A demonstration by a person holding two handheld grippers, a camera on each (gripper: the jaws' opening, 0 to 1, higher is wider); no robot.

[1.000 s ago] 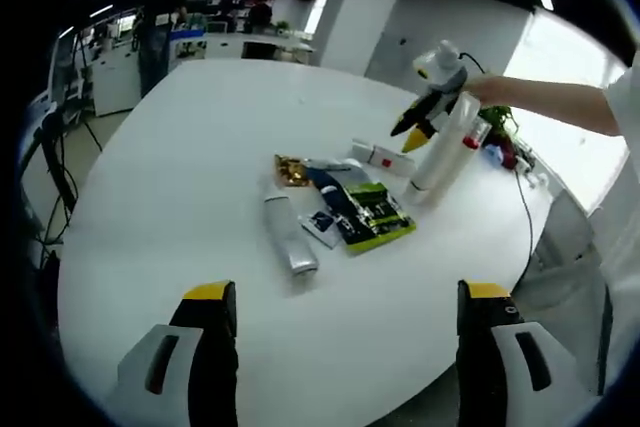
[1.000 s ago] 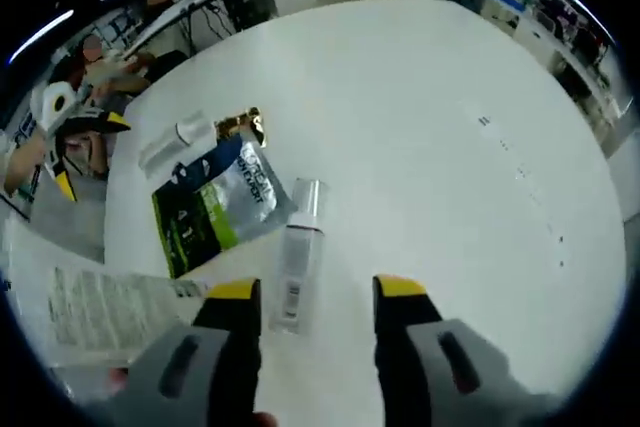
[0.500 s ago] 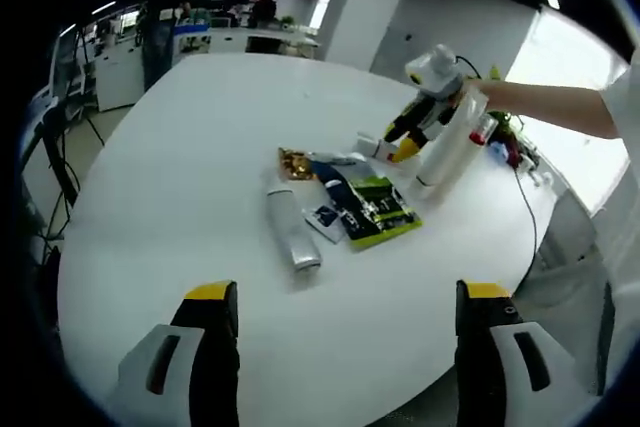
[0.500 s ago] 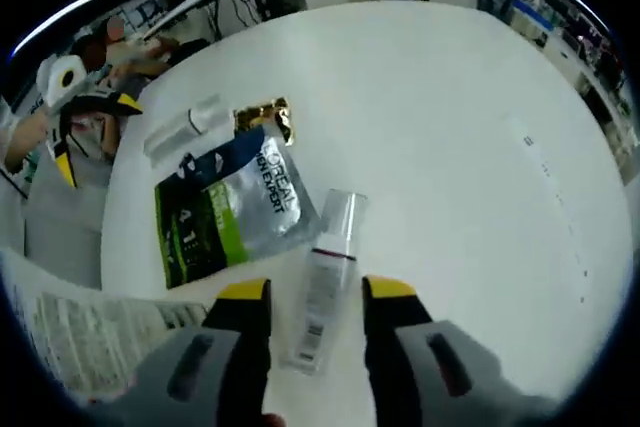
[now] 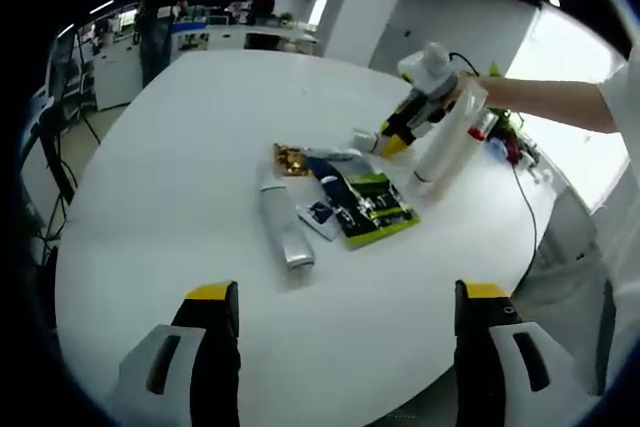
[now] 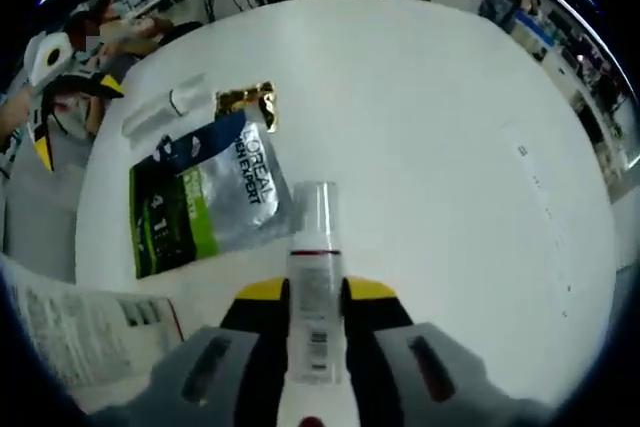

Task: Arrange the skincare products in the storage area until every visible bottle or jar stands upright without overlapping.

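A small white bottle with a clear cap (image 6: pixel 316 277) lies on the white table (image 6: pixel 430 107), and my right gripper (image 6: pixel 316 293) is shut on its body. In the left gripper view the same bottle (image 5: pixel 362 137) lies at the right gripper's (image 5: pixel 386 141) yellow tips, held by a person's arm (image 5: pixel 545 102). A tall white tube (image 5: pixel 446 139) stands tilted just beside it, its printed side (image 6: pixel 80 332) close by in the right gripper view. A silver tube (image 5: pixel 283 233) lies flat mid-table. My left gripper (image 5: pixel 345 347) hangs open near the table's edge, holding nothing.
A green and silver sachet (image 6: pixel 205 202), a gold sachet (image 6: pixel 247 103) and a small dark sachet (image 5: pixel 322 217) lie flat between the tubes. The silver tube (image 6: pixel 160 113) lies beyond them. A cable (image 5: pixel 525 217) runs over the table edge. Desks and people fill the room behind.
My right gripper has moved onto the small lying bottle and its jaws have narrowed until they grip it. The left gripper has stayed open in place.
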